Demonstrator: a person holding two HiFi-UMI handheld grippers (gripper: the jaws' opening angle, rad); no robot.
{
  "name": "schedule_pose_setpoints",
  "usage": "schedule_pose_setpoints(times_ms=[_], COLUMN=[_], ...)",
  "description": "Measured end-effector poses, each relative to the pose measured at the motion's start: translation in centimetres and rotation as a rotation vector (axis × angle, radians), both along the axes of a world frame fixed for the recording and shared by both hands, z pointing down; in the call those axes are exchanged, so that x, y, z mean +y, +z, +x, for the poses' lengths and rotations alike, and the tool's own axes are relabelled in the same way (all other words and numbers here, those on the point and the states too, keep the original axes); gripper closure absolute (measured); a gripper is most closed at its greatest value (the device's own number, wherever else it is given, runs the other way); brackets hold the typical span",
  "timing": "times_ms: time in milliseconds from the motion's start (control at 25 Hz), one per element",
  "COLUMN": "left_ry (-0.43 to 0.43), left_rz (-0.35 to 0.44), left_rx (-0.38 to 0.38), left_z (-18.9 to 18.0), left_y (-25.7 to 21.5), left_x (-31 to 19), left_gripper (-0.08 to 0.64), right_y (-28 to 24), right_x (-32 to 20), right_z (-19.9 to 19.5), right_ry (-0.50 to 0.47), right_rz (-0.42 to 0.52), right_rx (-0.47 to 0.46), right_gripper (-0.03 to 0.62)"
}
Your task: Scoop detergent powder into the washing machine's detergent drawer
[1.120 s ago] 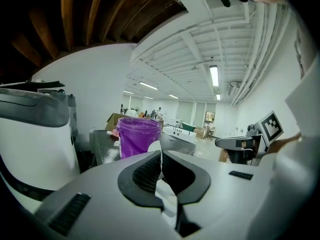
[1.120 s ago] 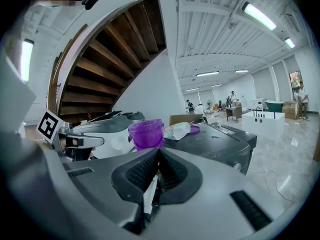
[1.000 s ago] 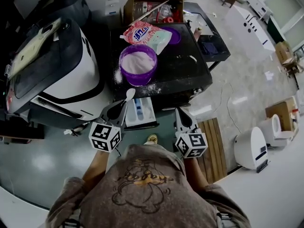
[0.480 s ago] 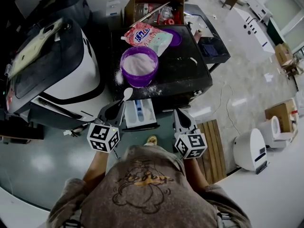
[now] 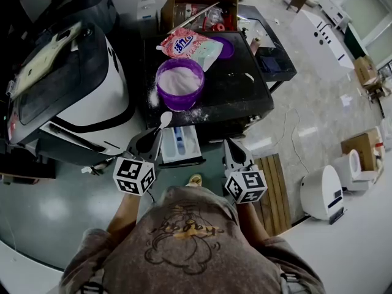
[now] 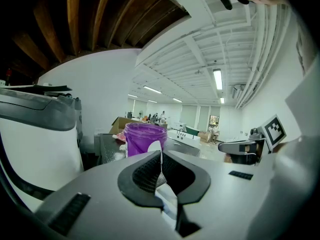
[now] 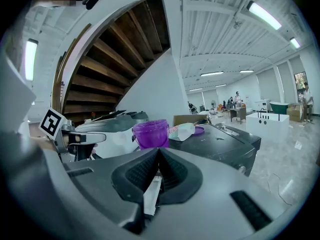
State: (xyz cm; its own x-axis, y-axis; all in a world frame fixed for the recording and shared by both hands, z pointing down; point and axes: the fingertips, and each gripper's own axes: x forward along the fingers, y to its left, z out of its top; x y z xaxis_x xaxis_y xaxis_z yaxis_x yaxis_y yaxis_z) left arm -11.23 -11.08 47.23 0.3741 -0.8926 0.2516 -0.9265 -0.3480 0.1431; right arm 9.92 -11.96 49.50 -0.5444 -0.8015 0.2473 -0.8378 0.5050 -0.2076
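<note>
A purple tub (image 5: pixel 179 81) of white powder stands on the black washing machine (image 5: pixel 245 94), and also shows as the purple tub (image 6: pixel 145 138) (image 7: pixel 150 133) in both gripper views. Below its front, the white detergent drawer (image 5: pixel 181 144) is pulled out. My left gripper (image 5: pixel 151 141) (image 6: pixel 161 156) is shut on a white spoon (image 5: pixel 165 120) (image 6: pixel 155 147), whose bowl hovers between the tub and the drawer's far end. To the right of the drawer my right gripper (image 5: pixel 234 155) (image 7: pixel 159 151) is shut, with nothing seen in it from the head view.
A detergent bag (image 5: pixel 191 45) and a purple lid (image 5: pixel 225 46) lie behind the tub, with spilled powder (image 5: pixel 152 98) around it. An open cardboard box (image 5: pixel 199 8) sits further back. A white and black machine (image 5: pixel 73 84) stands at the left. A wooden pallet (image 5: pixel 277 188) lies on the floor.
Both grippers stay almost where they were. The left one, with the spoon, has drifted slightly to the left.
</note>
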Motion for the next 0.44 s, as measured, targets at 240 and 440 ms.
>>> schedule_pose_setpoints(times_ms=[240, 440], left_ry=[0.001, 0.004], left_rz=[-0.007, -0.006], left_rx=[-0.007, -0.008], left_z=[0.01, 0.25], left_y=[0.11, 0.12], left_x=[0.34, 0.3], left_gripper=[0.537, 0.537], right_y=[-0.17, -0.2], right_x=[0.18, 0.12], right_z=[-0.05, 0.07], right_ry=[-0.002, -0.002], right_rz=[0.001, 0.002], right_rx=[-0.001, -0.001], right_gripper=[0.601, 0.601])
